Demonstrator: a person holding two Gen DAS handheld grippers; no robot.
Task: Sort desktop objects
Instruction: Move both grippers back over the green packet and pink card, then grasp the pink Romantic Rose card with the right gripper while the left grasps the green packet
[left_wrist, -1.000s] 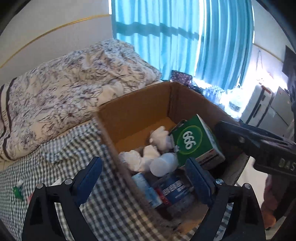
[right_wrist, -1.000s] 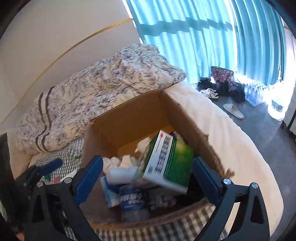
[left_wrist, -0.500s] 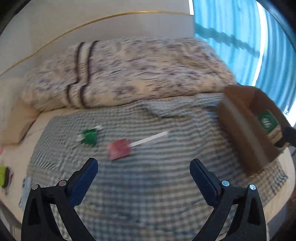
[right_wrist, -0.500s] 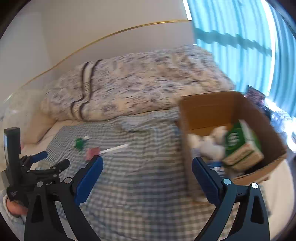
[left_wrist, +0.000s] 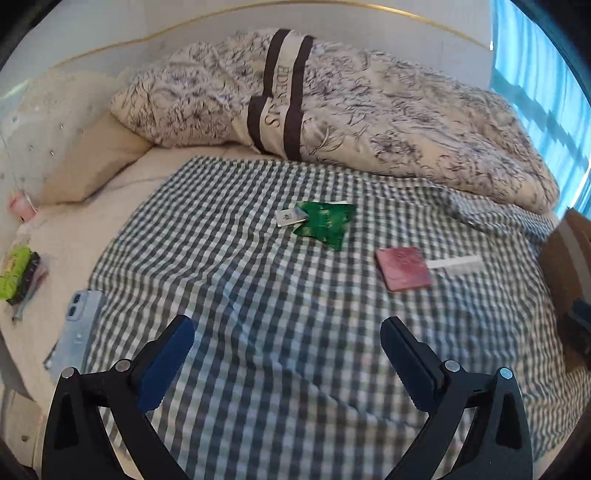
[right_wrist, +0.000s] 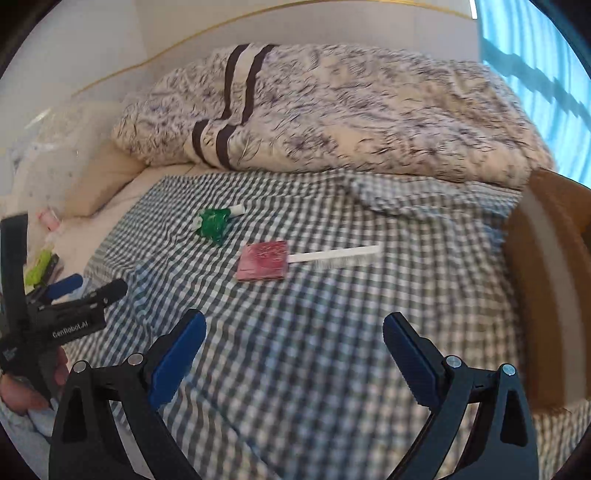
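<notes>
Both grippers hover above the checked cloth (left_wrist: 258, 295), nothing between the fingers of either. Left gripper (left_wrist: 286, 349): jaws spread wide. Right gripper (right_wrist: 293, 345): jaws spread wide too.

Items left to sort, lying loose on the cloth:
- green wrapper (left_wrist: 327, 221), at 12 o'clock from the left gripper, with a small silver packet (left_wrist: 291, 217) touching its 9 o'clock edge.
- pink packet (left_wrist: 404, 269), at 1 o'clock in the left view; flat, so likely needs a pinch on one edge.
- white brush (right_wrist: 332, 256), just beside the pink packet at its 3 o'clock.

Cardboard box (right_wrist: 546, 258) stands at 3 o'clock, at the cloth's edge; judged to be the drop point.

Phone (left_wrist: 79, 325) at 9 o'clock lies half off the cloth, probably not part of the sort.

Judgement: open jaws suit a fresh pick; the pink packet is nearest.
</notes>
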